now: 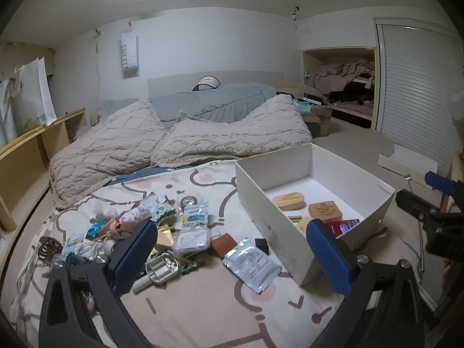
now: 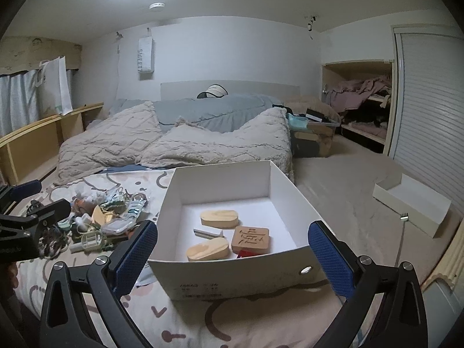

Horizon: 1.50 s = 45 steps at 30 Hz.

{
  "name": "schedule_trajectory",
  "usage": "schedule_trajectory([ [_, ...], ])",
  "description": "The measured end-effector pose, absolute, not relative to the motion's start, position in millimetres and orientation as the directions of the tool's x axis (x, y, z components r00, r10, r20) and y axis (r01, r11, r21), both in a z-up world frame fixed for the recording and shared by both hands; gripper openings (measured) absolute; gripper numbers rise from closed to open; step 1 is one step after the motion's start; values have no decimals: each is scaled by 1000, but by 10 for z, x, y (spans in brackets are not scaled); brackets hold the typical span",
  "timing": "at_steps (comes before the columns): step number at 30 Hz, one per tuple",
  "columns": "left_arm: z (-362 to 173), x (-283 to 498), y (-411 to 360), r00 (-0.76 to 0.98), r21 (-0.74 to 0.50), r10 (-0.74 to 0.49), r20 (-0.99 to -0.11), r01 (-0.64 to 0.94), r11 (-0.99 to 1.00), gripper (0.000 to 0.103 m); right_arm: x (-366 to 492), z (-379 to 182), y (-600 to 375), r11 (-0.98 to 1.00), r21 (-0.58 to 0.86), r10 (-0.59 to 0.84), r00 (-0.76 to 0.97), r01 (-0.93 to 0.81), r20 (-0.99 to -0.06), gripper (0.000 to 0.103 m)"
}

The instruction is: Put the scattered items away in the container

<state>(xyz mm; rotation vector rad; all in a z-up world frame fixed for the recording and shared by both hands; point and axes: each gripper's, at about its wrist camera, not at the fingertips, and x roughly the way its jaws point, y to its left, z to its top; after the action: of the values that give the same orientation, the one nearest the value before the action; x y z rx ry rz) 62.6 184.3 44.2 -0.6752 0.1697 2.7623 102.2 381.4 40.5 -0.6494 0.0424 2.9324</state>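
- The white box [image 2: 232, 272] sits on the patterned bedspread [image 1: 203, 313] near the bed's right edge, open at the top.
- Inside lie two oval wooden blocks [image 2: 219, 218], a carved square wooden block [image 2: 250, 239], a small striped piece [image 2: 207, 233] and a red packet [image 1: 343, 226].
- The scattered items [image 1: 162, 232] are heaped on the bedspread left of the box; a silver pouch [image 1: 252, 264] lies just beside its wall.
- The left gripper [image 1: 232, 258] hangs above the pouch, fingers spread wide, holding nothing.
- The right gripper [image 2: 232, 258] faces the box's near wall, fingers likewise apart and empty.
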Motion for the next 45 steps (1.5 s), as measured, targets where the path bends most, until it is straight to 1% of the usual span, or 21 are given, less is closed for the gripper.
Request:
schedule_trajectory([
  [13, 287, 792, 1752, -837, 34, 256, -484, -311, -950, 103, 1185, 330, 3669, -991, -36, 131, -892, -128, -433, 103],
  [39, 245, 809, 1706, -840, 40, 240, -487, -295, -955, 103, 1220, 329, 3592, -990, -67, 141, -884, -124, -445, 103],
  [45, 243, 812, 1693, -839, 23, 243, -488, -290, -957, 103, 1219, 332, 3587, -990, -69, 140, -884, -123, -446, 103],
])
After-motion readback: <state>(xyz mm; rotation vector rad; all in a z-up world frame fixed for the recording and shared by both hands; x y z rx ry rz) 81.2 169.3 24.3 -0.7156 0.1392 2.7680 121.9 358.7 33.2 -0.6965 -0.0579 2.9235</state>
